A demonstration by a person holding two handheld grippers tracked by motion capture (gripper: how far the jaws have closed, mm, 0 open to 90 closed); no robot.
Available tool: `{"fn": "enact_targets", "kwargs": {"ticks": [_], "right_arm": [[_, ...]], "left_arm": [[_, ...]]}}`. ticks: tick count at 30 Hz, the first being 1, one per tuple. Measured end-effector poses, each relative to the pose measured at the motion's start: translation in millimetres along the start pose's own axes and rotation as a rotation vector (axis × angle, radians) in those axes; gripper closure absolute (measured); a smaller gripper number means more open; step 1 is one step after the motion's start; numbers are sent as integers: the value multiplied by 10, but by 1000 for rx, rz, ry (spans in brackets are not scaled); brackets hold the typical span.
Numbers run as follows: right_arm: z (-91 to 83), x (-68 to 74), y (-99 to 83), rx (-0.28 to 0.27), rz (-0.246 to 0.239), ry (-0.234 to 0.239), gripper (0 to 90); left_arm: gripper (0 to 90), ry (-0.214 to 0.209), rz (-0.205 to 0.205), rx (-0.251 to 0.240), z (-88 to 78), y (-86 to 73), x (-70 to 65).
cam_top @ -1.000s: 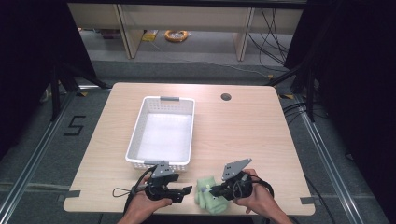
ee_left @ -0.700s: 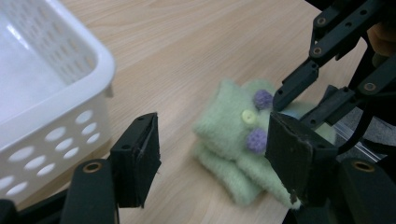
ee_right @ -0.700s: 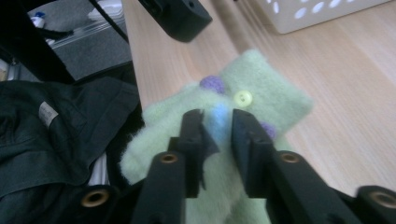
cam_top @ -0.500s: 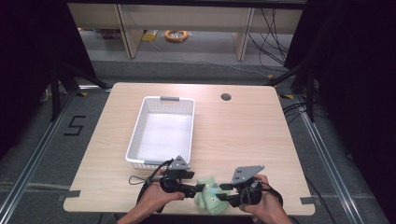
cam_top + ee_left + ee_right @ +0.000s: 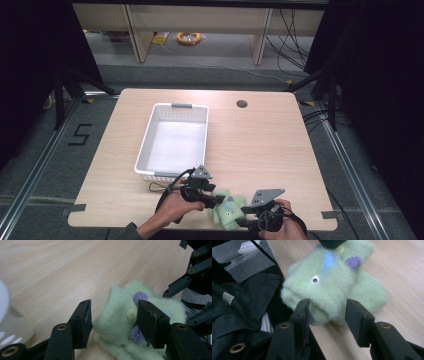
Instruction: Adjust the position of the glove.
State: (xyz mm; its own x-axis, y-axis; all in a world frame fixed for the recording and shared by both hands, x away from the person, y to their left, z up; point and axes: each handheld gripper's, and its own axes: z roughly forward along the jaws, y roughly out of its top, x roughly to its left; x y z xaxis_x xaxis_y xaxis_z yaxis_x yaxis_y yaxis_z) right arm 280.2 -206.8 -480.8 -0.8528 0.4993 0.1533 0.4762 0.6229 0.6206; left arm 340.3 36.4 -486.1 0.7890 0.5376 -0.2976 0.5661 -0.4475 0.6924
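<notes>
A plush toy lies at the table's near edge, before the basket.

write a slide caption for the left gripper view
Left gripper straddles a green plush toy on the wooden table.

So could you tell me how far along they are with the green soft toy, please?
Early stage. The green soft toy lies at the table's near edge. The left gripper and right gripper both straddle it, jaws not yet pressing. The white basket holds nothing; gripping and lifting are probably left.
</notes>
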Motion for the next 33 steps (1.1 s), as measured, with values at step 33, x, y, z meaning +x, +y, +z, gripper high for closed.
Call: {"fn": "enact_targets", "kwargs": {"ticks": [33], "right_arm": [[-163,-456,406,34,-99,77,819]], "left_arm": [[839,-36,-42,-103,-280,-379,-280]]}}
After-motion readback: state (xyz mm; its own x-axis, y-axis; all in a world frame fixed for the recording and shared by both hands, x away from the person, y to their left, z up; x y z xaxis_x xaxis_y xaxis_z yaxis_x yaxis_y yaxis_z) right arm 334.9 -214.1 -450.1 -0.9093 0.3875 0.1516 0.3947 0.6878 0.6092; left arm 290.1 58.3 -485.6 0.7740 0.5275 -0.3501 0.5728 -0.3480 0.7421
